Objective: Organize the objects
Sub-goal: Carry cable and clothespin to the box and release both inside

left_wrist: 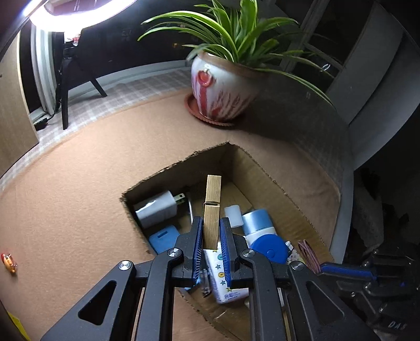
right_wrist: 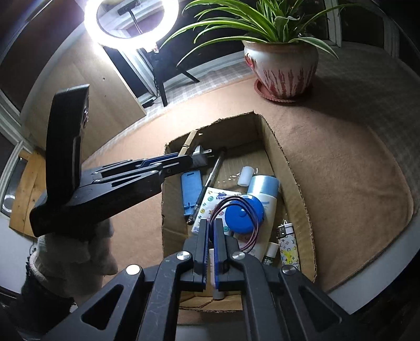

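Note:
My left gripper (left_wrist: 211, 221) is shut on a wooden clothespin (left_wrist: 212, 209) and holds it upright over the open cardboard box (left_wrist: 265, 168). In the right wrist view the left gripper (right_wrist: 181, 160) reaches over the box's (right_wrist: 302, 194) far left corner, the clothespin (right_wrist: 188, 143) sticking out past it. My right gripper (right_wrist: 210, 223) is shut on a loop of purple hair ties (right_wrist: 249, 209) above the box; the ties also show in the left wrist view (left_wrist: 309, 253). Inside lie a white charger (left_wrist: 157, 208), a blue case (right_wrist: 191, 187), a pen (right_wrist: 210, 181), a blue round tape measure (right_wrist: 244, 215) and a tissue pack (left_wrist: 223, 283).
A potted spider plant (left_wrist: 223, 86) on a red saucer stands on the brown felt table (left_wrist: 78, 183) beyond the box. A small orange toy (left_wrist: 9, 262) lies at the table's left. A ring light (right_wrist: 131, 21) glows behind. A patterned lighter (right_wrist: 288, 246) sits in the box's right side.

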Demonstrator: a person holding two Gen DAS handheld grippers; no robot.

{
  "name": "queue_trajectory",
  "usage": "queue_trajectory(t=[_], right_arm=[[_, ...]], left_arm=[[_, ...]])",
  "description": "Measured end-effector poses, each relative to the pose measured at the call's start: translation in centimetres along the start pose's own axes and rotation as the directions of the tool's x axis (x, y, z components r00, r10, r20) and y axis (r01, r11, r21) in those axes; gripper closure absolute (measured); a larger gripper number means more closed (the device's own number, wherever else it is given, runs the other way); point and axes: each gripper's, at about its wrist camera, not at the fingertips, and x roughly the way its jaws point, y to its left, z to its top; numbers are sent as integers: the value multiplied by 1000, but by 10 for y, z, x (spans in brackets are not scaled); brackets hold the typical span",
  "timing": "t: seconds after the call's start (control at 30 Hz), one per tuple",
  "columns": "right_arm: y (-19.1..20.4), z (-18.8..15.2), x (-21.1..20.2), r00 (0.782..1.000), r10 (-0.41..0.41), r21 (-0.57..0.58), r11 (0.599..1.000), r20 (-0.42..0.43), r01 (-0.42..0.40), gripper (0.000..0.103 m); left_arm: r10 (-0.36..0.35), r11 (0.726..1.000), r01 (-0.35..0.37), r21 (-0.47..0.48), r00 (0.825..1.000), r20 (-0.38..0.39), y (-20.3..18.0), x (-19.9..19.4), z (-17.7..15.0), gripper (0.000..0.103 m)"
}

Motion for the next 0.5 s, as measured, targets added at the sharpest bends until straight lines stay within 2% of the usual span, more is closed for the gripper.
queue_trajectory(t=[0.2,0.23,0.27,0.3,0.33,0.37,0.5], right_arm=[[-1,-4,5,1000,-1,2,1000,-9,1,99],[0,-4,4,1000,-7,-2,1000,3,7,96],[1,-4,3,1000,-14,-7,1000,6,14,84],[2,-4,3,1000,-18,-14,1000,1,18,75],[3,-5,0,1000,-20,-19,1000,10,20,57],[4,-7,-3,999,-26,-26,999,30,27,51],[5,-9,-11,997,-42,-36,998,57,44,51]], left_arm=[[21,1000,-21,8,1000,-3,2,5,5,87],[22,1000,-21,6,1000,-9,3,5,6,76],[25,1000,-24,1,1000,-8,2,5,6,65],[29,1000,-29,-4,1000,5,3,1,7,43],[29,1000,-29,0,999,23,2,-2,7,40],[31,999,-31,8,999,33,1,-4,6,40],[48,999,-49,22,998,41,-2,-10,3,40]])
